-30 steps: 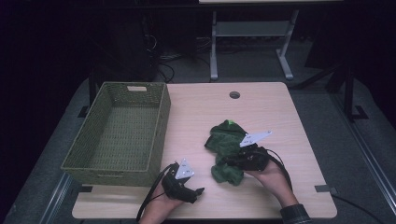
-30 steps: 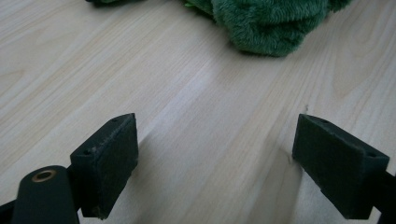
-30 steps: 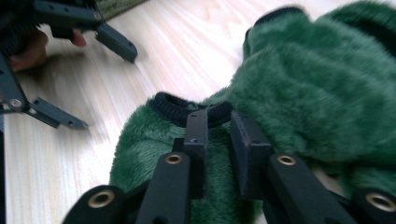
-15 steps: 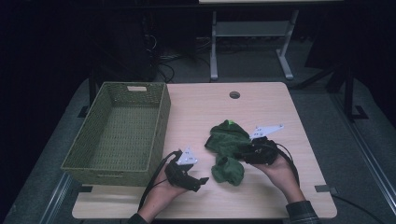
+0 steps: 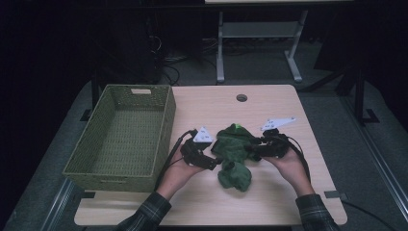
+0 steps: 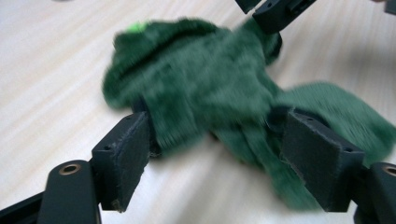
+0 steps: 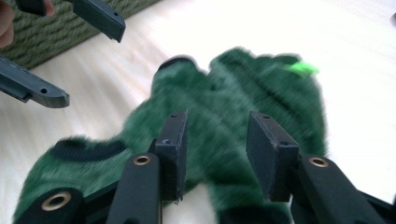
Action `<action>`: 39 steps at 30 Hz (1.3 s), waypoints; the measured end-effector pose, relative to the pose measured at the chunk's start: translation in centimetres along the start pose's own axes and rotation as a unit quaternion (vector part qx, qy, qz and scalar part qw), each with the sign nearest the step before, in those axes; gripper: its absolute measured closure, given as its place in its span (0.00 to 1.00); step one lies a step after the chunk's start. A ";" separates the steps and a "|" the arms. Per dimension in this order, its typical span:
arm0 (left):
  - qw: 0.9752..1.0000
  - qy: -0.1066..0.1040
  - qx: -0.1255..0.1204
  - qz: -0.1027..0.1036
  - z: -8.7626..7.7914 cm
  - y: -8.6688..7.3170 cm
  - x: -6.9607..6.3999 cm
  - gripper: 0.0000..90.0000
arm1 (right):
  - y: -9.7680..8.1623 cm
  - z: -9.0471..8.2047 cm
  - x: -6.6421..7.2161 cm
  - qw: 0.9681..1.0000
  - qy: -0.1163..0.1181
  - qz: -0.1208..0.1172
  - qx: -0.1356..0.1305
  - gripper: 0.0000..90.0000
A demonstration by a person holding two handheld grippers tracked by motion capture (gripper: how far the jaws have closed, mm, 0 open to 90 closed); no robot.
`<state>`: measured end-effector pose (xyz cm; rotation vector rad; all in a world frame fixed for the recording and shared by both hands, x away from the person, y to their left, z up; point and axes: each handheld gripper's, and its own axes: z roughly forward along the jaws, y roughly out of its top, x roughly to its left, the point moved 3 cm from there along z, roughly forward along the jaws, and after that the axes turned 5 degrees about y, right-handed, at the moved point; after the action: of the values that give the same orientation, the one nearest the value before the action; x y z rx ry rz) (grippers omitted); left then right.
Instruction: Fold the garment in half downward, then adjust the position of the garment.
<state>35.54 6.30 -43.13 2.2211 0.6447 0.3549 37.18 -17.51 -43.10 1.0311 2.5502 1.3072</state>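
A fuzzy dark green cloth point(image 5: 235, 155) with a bright green tag lies crumpled on the wooden table point(image 5: 269, 103). My left gripper point(image 5: 214, 161) is at its left side. In the left gripper view the cloth point(image 6: 201, 88) bulges between the wide jaws of that gripper point(image 6: 219, 154), which have just been closing; the pads sit at its edges without squeezing it. My right gripper point(image 5: 253, 152) is at the cloth's right side. Its jaws point(image 7: 219, 144) have just opened, with cloth point(image 7: 233, 93) in the gap between them and no pinch.
A woven green basket point(image 5: 166, 127) stands at the table's left, close to the left hand; its wall point(image 7: 56, 28) is visible in the right gripper view. A cable hole point(image 5: 241, 97) sits near the far edge. A metal stand is on the floor beyond.
The left hand has come up from the front edge to the cloth's left side. The right gripper has shifted right and its jaws have parted. The cloth now lies more spread between them.
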 end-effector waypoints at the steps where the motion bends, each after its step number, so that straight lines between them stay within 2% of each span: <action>1: 1.000 0.004 -0.001 0.004 0.2 0.5 0.3 0.26 | 0.0 0.0 0.0 1.000 0.000 0.000 0.000 0.65; 3: 1.000 0.012 -0.002 0.009 0.5 1.4 0.9 0.27 | 0.5 0.0 -0.6 1.000 -0.007 0.003 0.005 0.64; 4: 1.000 0.016 -0.001 0.010 0.7 1.7 1.3 0.28 | 0.9 -0.1 -1.3 1.000 -0.013 -0.002 -0.002 0.65; 5: 1.000 0.021 -0.002 0.011 0.9 2.0 1.7 0.29 | 1.1 -0.1 -1.6 1.000 -0.013 0.006 -0.001 0.65; 9: 1.000 0.025 -0.005 0.006 1.9 2.9 3.2 0.32 | 1.5 0.2 -2.7 1.000 -0.022 0.009 0.002 0.65; 10: 1.000 0.028 -0.002 0.000 2.5 3.2 3.8 0.35 | 1.6 0.5 -3.2 1.000 -0.020 0.017 -0.005 0.65; 13: 1.000 0.025 -0.002 -0.009 3.3 3.3 4.4 0.37 | 1.6 1.1 -3.8 0.999 -0.025 0.019 0.007 0.65; 18: 0.999 0.032 0.021 -0.010 6.2 3.1 6.0 0.43 | 1.3 2.5 -5.2 0.999 -0.036 0.029 0.017 0.64; 21: 0.999 0.032 0.028 -0.013 6.9 3.0 6.5 0.44 | 0.8 3.0 -5.9 0.998 -0.041 0.031 0.027 0.64; 25: 0.998 0.029 0.043 -0.024 8.6 2.5 7.7 0.46 | 0.3 3.6 -6.5 0.998 -0.043 0.039 0.037 0.65; 31: 0.998 0.021 0.064 -0.017 9.9 2.0 8.1 0.48 | -0.4 4.6 -7.0 0.996 -0.047 0.041 0.056 0.67; 37: 0.998 0.015 0.067 -0.014 10.7 1.9 7.9 0.55 | -0.8 5.1 -7.2 0.996 -0.047 0.045 0.066 0.75; 38: 0.997 0.016 0.069 -0.007 10.9 1.8 7.9 0.60 | -0.9 5.2 -7.2 0.996 -0.048 0.045 0.065 0.80; 39: 0.997 0.016 0.069 -0.007 10.9 1.8 7.9 0.64 | -0.9 5.2 -7.2 0.996 -0.048 0.045 0.065 0.80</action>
<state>47.52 2.95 -48.52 2.3452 0.7204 0.3476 44.21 -18.69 -48.54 1.2146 2.5735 1.0923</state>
